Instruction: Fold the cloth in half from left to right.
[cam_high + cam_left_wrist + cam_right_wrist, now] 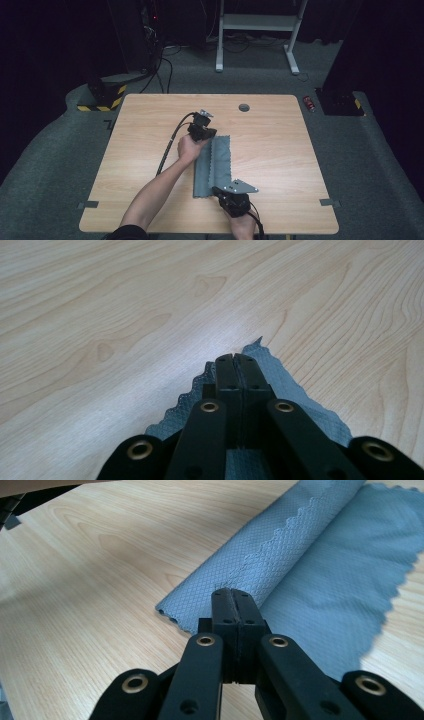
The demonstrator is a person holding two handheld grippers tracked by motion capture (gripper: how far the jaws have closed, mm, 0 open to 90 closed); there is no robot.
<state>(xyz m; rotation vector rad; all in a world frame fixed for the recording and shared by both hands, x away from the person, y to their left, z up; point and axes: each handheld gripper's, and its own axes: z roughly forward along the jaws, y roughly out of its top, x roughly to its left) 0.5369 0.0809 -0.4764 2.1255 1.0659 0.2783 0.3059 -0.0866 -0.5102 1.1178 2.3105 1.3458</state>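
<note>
I have 2 grippers on 1 grey cloth (212, 165), which lies partly folded lengthwise on the wooden table (270, 150), a little on my side of its middle. My left gripper (206, 133) sits at the far end of the cloth. In the left gripper view its jaws are pressed together with no gap, and the scalloped corner of the cloth (280, 380) spreads out beneath and to either side of them. It looks clamped on that corner, though the pinch itself is hidden under the tips. Bare wood lies ahead of those jaws.

My right gripper (220, 192) is at the near end of the cloth, just past my right hand (243, 225) at the table edge. In the right gripper view its jaws are together too, tips meeting on the folded layer of cloth (280, 545) near its end. The fold runs away from the tips, up and to the right. The single lower layer, with its wavy edge, lies flat to the right of the jaws. To the left of them is plain table (75, 595).

From above, the cloth stretches between the 2 grippers, left hand (189, 148) beside its far left edge. The cable hole (244, 107) is beyond the left gripper, well apart from it.
</note>
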